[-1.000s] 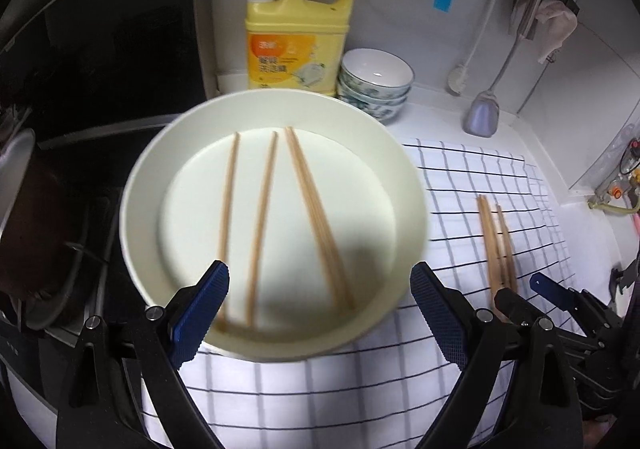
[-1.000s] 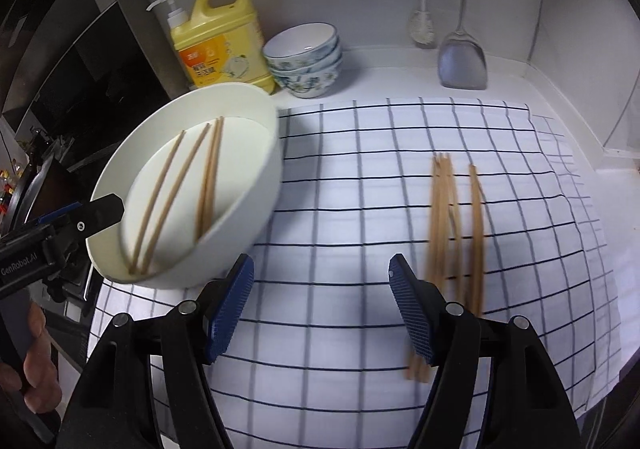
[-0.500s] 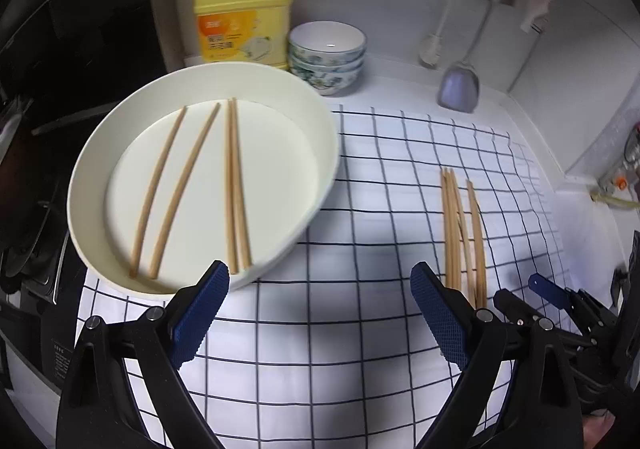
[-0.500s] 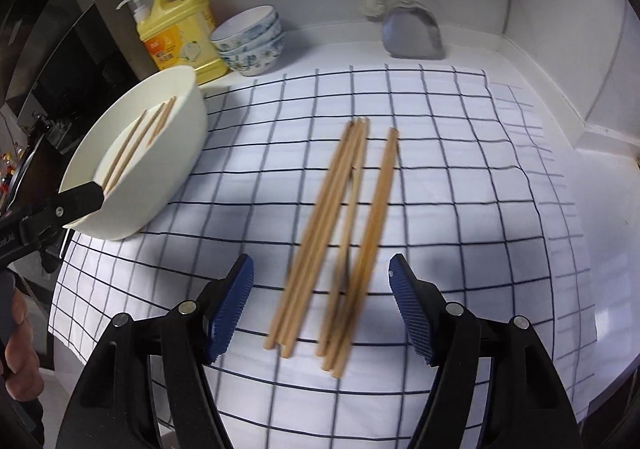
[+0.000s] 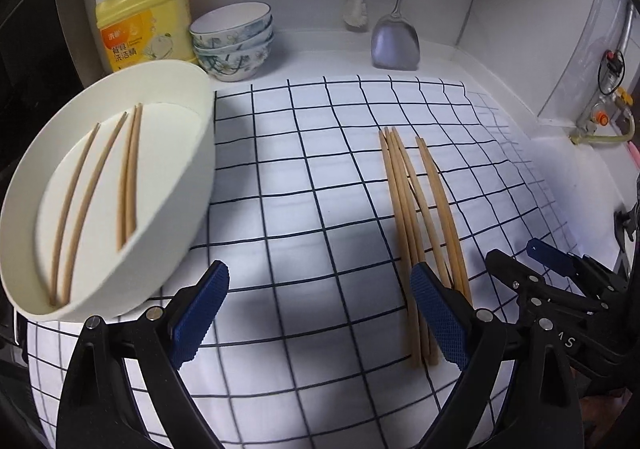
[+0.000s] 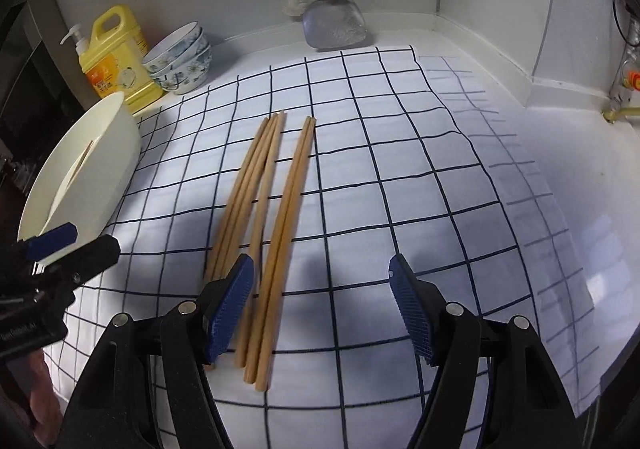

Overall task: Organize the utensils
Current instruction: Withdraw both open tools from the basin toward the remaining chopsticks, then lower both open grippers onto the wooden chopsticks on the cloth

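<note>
Chopsticks (image 6: 276,209) on the cloth now sit at six o'clock; both grippers (image 6: 320,309) (image 5: 320,313) swung over from the basin (image 5: 192,209), jaws wide, empty.

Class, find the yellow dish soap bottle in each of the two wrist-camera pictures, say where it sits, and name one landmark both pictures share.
Left wrist view: the yellow dish soap bottle stands upper left, against the wall, left of the stacked bowls.
Right wrist view: the bottle is at the left edge, above the middle, again left of the bowls.
Shared landmark: the metal spatula hanging against the back wall.
</note>
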Demonstrator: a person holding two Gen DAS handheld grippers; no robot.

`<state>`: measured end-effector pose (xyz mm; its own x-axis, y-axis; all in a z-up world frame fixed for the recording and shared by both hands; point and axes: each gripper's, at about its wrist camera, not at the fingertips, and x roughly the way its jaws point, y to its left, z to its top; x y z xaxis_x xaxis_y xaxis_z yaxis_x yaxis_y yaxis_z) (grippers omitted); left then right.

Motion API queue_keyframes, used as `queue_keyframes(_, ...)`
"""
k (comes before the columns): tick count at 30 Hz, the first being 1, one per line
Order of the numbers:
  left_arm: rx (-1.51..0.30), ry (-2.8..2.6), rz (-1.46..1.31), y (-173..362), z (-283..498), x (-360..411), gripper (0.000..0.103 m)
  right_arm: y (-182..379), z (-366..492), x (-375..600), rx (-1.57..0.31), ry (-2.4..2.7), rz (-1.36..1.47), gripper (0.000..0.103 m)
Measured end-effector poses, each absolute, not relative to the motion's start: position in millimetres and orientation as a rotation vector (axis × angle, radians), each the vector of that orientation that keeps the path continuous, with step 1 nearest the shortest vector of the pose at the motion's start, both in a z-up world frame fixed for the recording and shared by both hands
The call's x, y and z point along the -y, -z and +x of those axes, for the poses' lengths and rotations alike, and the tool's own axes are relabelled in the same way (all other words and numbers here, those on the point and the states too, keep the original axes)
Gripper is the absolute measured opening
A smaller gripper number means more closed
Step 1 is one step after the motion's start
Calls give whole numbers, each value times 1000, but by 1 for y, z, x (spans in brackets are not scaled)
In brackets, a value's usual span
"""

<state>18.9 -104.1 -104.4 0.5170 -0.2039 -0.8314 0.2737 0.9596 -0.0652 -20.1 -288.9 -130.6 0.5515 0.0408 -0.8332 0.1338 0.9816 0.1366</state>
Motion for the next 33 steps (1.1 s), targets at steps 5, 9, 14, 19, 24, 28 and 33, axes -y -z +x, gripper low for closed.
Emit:
queue_keyframes(5,-973,253,73,122,20,114,90,149,-11,294,-974,22,218,67)
queue_keyframes(9,-963,216,48,131,21,113,90,153,-9,292,-937,13,214,67)
queue_keyframes(14,-958,197,61,136,21,117,90,154,-10,290,-930,40,168,67)
queue_keyframes(19,-962,198,54,138,22,119,90,156,-12,287,-939,45,138,67)
queue_keyframes(24,-959,201,65,139,22,121,90,156,-14,283,-942,41,122,67)
queue_keyframes(28,-956,198,70,139,21,119,90,157,-15,280,-945,46,105,67)
queue_keyframes(33,-952,196,70,139,21,114,90,159,-18,272,-956,53,38,67)
